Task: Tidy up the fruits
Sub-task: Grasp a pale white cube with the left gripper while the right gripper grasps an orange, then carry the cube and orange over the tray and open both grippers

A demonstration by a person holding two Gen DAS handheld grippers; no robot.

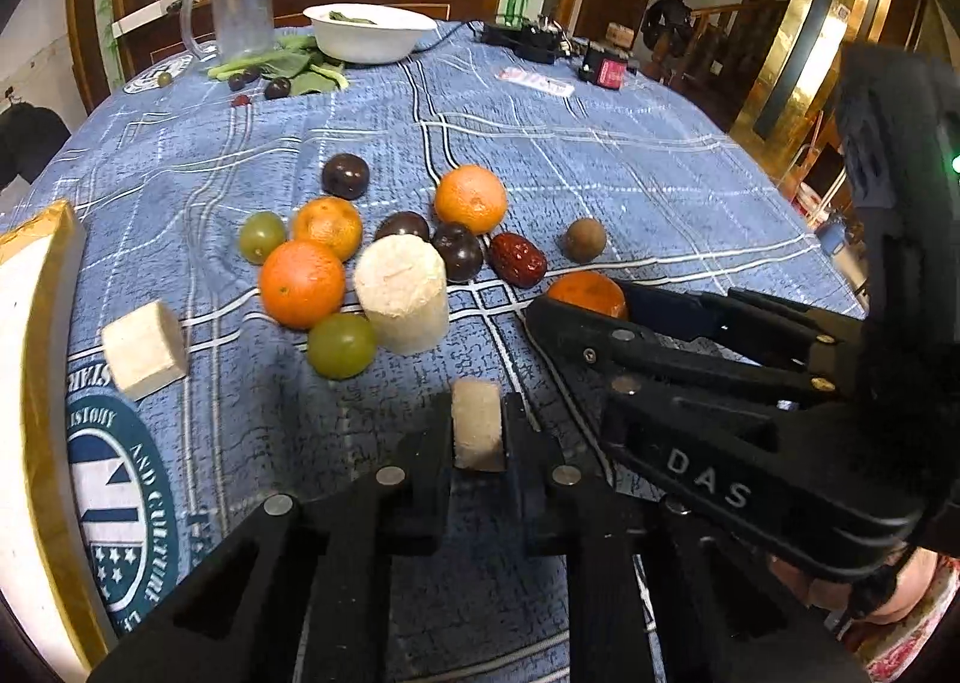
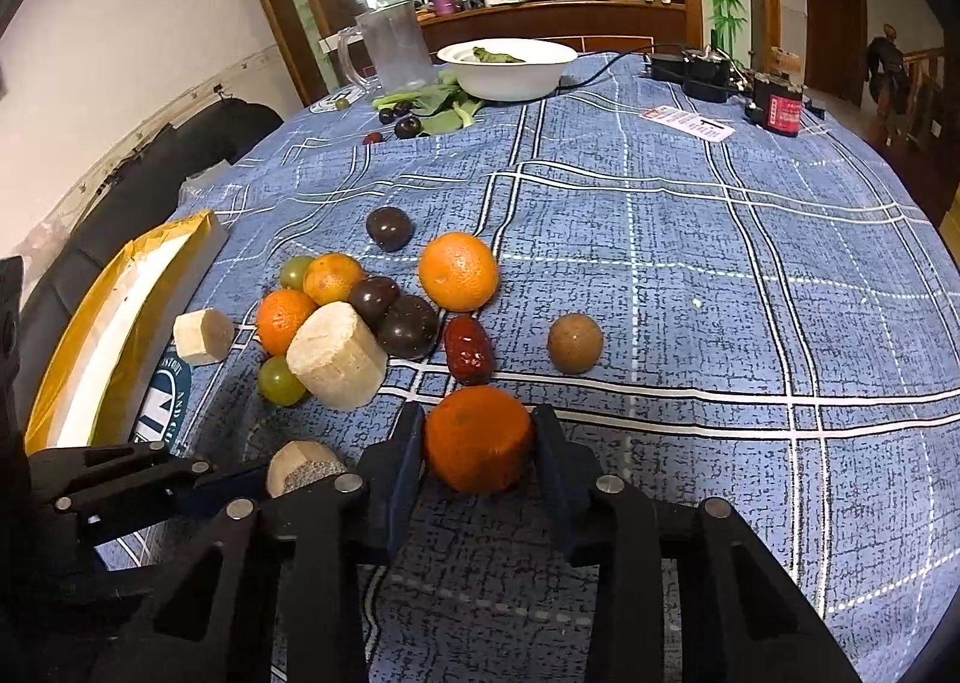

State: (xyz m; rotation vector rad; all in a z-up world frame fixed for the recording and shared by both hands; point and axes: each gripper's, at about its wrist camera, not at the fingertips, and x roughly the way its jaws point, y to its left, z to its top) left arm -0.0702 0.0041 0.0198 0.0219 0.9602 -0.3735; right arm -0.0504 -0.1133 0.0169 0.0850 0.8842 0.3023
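Black fingers filled the bottom of both wrist views, and we could see only their fore parts; of the person, just a patch of hand (image 1: 900,593) showed at the lower right edge of the left view.

Our left gripper (image 1: 478,431) pointed steeply down at the surface (image 1: 630,173), a table under a blue plaid cloth. Its fingers (image 1: 429,443) were clenched on a small pale cane piece (image 1: 477,425), pads pressing both flat sides. From the right view that piece was half hidden behind the right gripper's linkage, and its underside could not be made out.

Our right gripper (image 2: 478,443) also tilted downward, and its fingers (image 2: 396,461) were grasping an orange (image 2: 478,440), touching it on either side. In the left view only the top of that orange peeked over the right gripper's black frame. Whether either held thing had left the cloth we could not tell.

Beyond the fingers lay the remaining fruit: a large cane chunk (image 2: 336,356) touching a green grape (image 2: 281,380), three more oranges (image 2: 459,270), dark plums (image 2: 408,326), a red date (image 2: 468,350) and a brown round fruit (image 2: 575,343) set apart. A gold-edged box (image 2: 120,317) was cut off at the left. A white bowl (image 2: 510,68) stood far back.
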